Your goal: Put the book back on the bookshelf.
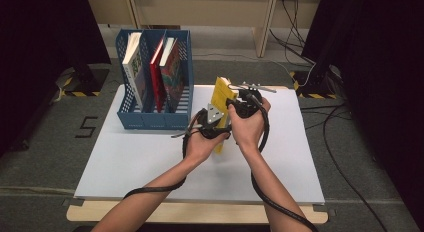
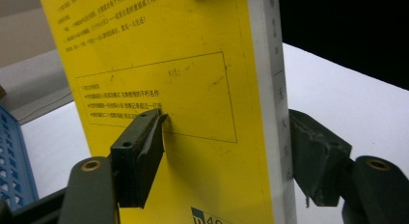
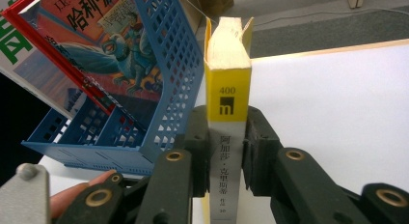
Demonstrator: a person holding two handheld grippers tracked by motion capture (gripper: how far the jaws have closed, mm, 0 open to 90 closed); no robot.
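A yellow book (image 1: 221, 93) stands upright on the white table (image 1: 145, 164), a little right of the blue file rack (image 1: 150, 119). My right gripper (image 1: 241, 107) is at its near top edge; in the right gripper view my right gripper (image 3: 225, 137) is shut on the yellow book (image 3: 227, 84), one pad on each side of the grey spine. My left gripper (image 1: 212, 123) sits lower on its left side. In the left gripper view the yellow book (image 2: 183, 89) stands between the jaws of my left gripper (image 2: 226, 132), which are open; the left pad (image 2: 140, 156) lies just off the cover.
The blue file rack (image 3: 178, 84) holds three upright books, among them one with a red spine (image 1: 156, 74) and an illustrated one (image 3: 111, 40). Bare table surface lies in front and to the right. Cables (image 1: 345, 167) run over the floor at the right.
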